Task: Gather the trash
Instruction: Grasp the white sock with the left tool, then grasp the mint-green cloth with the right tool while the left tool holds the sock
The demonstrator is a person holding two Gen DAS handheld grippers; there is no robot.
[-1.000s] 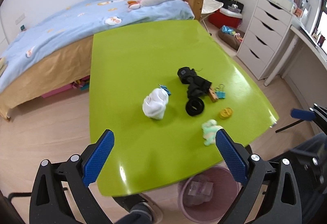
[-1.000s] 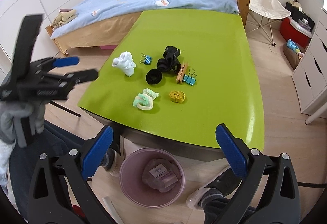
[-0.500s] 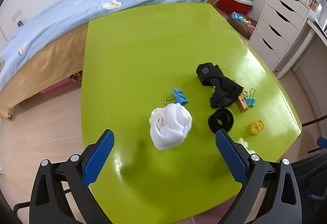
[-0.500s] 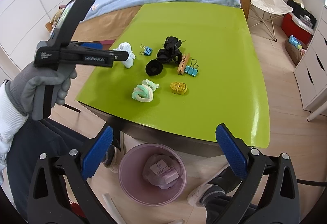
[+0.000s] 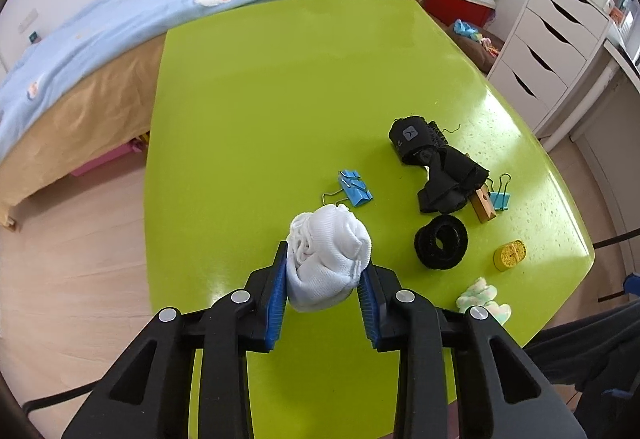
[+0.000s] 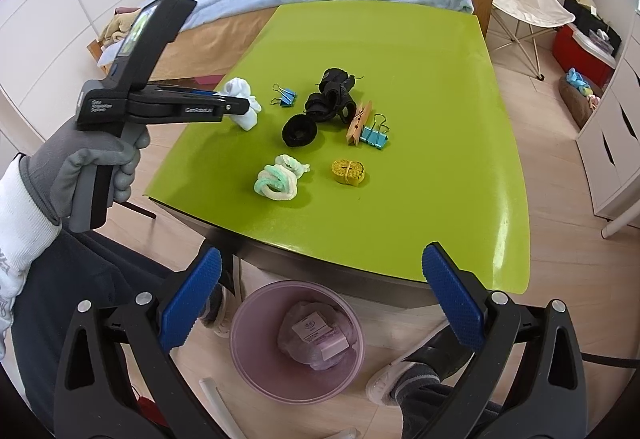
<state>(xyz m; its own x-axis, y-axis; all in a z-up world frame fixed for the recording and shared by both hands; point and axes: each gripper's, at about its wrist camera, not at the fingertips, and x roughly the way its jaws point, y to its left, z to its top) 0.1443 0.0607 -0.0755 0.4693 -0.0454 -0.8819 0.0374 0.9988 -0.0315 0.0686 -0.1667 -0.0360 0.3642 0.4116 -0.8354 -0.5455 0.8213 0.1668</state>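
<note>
A crumpled white wad (image 5: 326, 259) sits on the green table (image 5: 280, 87). My left gripper (image 5: 323, 285) is closed on the wad, its blue pads pressing both sides. The right wrist view shows the same: the left gripper (image 6: 250, 105) grips the white wad (image 6: 240, 91) near the table's left edge. My right gripper (image 6: 316, 303) is open and empty, below the table's front edge, above a pink trash bin (image 6: 298, 339) with wrapped trash inside. A pastel green-white wad (image 6: 278, 181) and a yellow roll (image 6: 348, 171) lie near the front edge.
On the table lie a black strap bundle (image 5: 434, 163), a black ring (image 5: 440, 243), two blue binder clips (image 5: 356, 191) and a wooden clothespin (image 6: 358, 117). A bed (image 5: 120, 31) stands behind the table, white drawers (image 5: 556, 39) to the right.
My left gripper moved forward and down over the table and closed on the white wad. My right gripper has stayed open, almost still above the bin.
</note>
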